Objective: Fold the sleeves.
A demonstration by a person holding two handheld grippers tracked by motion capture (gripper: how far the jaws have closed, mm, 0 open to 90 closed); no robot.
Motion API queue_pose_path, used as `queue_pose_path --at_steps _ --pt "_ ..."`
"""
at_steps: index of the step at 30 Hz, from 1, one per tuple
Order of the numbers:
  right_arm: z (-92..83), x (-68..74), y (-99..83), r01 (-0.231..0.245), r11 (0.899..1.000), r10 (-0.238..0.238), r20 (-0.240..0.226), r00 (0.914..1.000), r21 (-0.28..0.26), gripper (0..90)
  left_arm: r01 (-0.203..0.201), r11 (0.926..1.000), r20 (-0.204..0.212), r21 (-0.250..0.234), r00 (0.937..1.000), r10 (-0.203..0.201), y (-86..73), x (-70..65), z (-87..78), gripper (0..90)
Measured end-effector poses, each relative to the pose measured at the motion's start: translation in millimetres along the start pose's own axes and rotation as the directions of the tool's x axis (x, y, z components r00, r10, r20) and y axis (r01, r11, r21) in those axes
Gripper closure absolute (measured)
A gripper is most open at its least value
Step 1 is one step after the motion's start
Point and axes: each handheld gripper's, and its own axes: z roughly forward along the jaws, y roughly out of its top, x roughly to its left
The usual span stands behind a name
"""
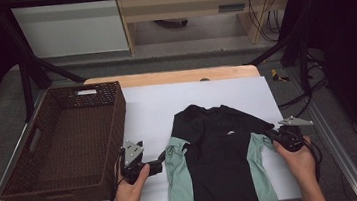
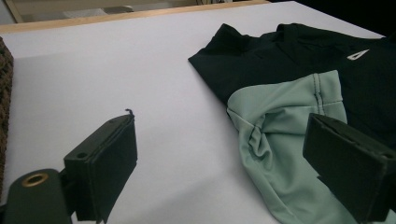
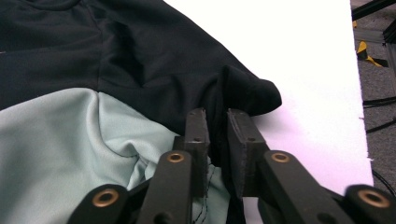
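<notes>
Black shirt point(image 1: 220, 156) lies lengthwise near-to-far between hands. Right gripper point(image 3: 215, 122) pinches right shoulder fold. Left gripper point(image 2: 224, 154) jaws wide, mint sleeve point(image 2: 285, 135) just right, not clamped.

The shirt point(image 1: 219, 151) lies on the sheet point(image 1: 152, 108), right of the basket point(image 1: 65, 142).

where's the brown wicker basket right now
In the high view the brown woven wicker basket sits at the table's left edge, beside the left gripper.
</notes>
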Motion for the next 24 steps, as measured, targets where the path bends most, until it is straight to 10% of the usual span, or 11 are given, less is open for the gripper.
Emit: queue_pose_path --at_steps 24 --pt "-20.8 12.6 12.2 0.046 0.993 -0.048 -0.011 0.9988 -0.107 84.1 0.004 1.0000 0.001 -0.003 1.0000 -0.004 1.0 0.9 -0.5 10.1"
